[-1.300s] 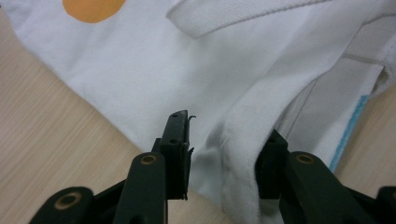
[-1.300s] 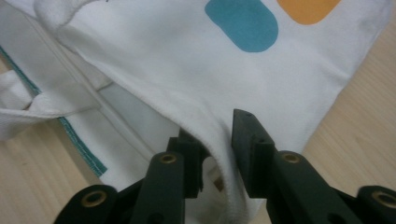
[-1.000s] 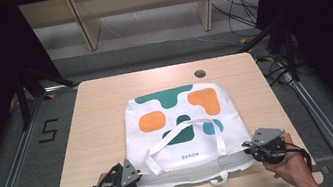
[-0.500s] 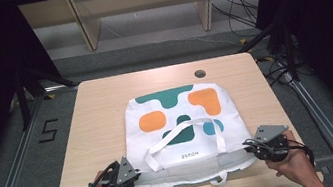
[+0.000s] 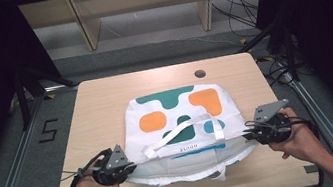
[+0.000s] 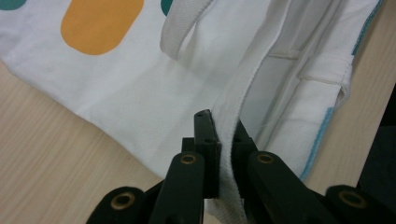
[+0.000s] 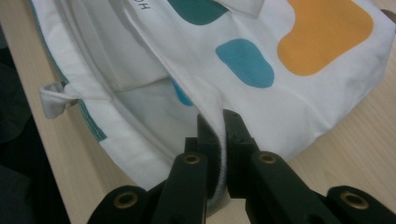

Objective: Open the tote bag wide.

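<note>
A white tote bag (image 5: 178, 117) printed with green, orange and blue shapes lies flat on the wooden table (image 5: 101, 109), its mouth toward me. My left gripper (image 5: 133, 165) is shut on the upper hem of the mouth at the bag's left corner; in the left gripper view the hem (image 6: 233, 98) runs between the jaws of the gripper (image 6: 223, 135). My right gripper (image 5: 247, 135) is shut on the same hem at the right corner, where the cloth (image 7: 205, 93) is pinched in the gripper (image 7: 219, 128). The hem is lifted taut between them and the mouth gapes. One handle (image 5: 185, 131) lies on top.
A round hole (image 5: 200, 73) sits near the table's far edge. The bag's lower layer and second handle (image 5: 220, 172) reach close to the front edge. Metal rails (image 5: 14, 168) flank the table, cables (image 5: 242, 10) lie at the back right, and wooden shelving (image 5: 140, 6) stands behind.
Both grippers have risen a little with the upper hem pinched in them. The hem now stretches straight between them and the bag's mouth has opened wider.
</note>
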{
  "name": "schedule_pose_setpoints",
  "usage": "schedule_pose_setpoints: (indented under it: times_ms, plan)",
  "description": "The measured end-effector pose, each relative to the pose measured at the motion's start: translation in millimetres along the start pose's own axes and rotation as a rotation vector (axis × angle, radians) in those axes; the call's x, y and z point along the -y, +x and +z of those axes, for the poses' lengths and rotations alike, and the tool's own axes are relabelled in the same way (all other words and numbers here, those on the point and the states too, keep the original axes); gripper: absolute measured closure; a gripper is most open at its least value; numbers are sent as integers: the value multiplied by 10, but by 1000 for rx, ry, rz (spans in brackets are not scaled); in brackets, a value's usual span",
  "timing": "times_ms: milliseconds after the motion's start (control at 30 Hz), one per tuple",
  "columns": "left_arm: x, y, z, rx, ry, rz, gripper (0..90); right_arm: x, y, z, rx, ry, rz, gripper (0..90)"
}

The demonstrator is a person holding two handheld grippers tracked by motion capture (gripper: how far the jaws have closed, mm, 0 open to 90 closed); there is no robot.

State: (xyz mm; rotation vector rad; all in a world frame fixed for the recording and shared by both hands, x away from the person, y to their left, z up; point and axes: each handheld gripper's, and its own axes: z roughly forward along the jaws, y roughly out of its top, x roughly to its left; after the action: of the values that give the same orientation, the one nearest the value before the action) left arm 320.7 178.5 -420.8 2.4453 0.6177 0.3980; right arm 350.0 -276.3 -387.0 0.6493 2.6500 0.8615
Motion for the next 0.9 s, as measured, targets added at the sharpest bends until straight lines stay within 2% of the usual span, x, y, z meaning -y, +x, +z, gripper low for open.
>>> schedule_pose_setpoints:
  times_ms: [67,100,133,167,200,233,367,400,433,467,533,567,600,633,667,700,733,767,800,833,867,900]
  plan:
    - [-60,27,-43,-16,2,-2,866,-24,-6,-17,-11,6,-1,879]
    - [-96,58,-78,-5,25,29,866,-67,-15,-41,-21,19,-5,880]
    - [-155,98,-128,13,38,37,867,-134,-37,-85,-31,50,-8,881]
    - [-155,98,-128,13,38,37,867,-160,-44,-115,-26,64,12,881]
    - [-220,152,-181,24,45,39,867,-195,-57,-141,-24,71,20,881]
    - [-257,182,-216,34,55,47,866,-235,-86,-184,-63,75,8,882]
    - [-380,271,-344,52,64,54,866,-347,-156,-258,-67,63,-29,883]
    - [-474,346,-436,51,57,51,866,-409,-180,-336,-67,73,-8,884]
    - [-474,346,-436,51,57,51,866,-409,-180,-336,-67,73,-8,884]
    - [-537,383,-490,46,61,52,866,-441,-185,-373,-75,69,19,884]
    - [-646,442,-574,18,64,65,866,-529,-223,-452,-68,72,-9,884]
    - [-745,501,-647,-1,69,78,867,-621,-253,-529,-37,67,-38,885]
    - [-745,501,-647,-1,69,78,867,-621,-253,-529,-37,67,-38,885]
    - [-812,535,-701,-12,77,81,867,-656,-266,-561,-33,71,-42,885]
    - [-888,576,-767,-28,66,78,868,-760,-308,-667,-12,66,-42,885]
    - [-888,576,-767,-28,66,78,868,-760,-308,-667,-12,66,-42,885]
    - [-933,601,-818,-20,62,72,868,-835,-332,-755,-9,47,-2,885]
    - [-965,616,-856,-10,47,58,868,-835,-332,-755,-9,47,-2,885]
    - [-1021,637,-919,6,46,46,869,-906,-392,-845,4,45,-3,886]
    - [-1021,637,-919,6,46,46,869,-906,-392,-845,4,45,-3,886]
    - [-1091,652,-984,7,57,60,869,-976,-419,-919,13,43,-8,886]
    - [-1119,650,-1009,9,60,53,869,-1000,-425,-943,15,47,-11,886]
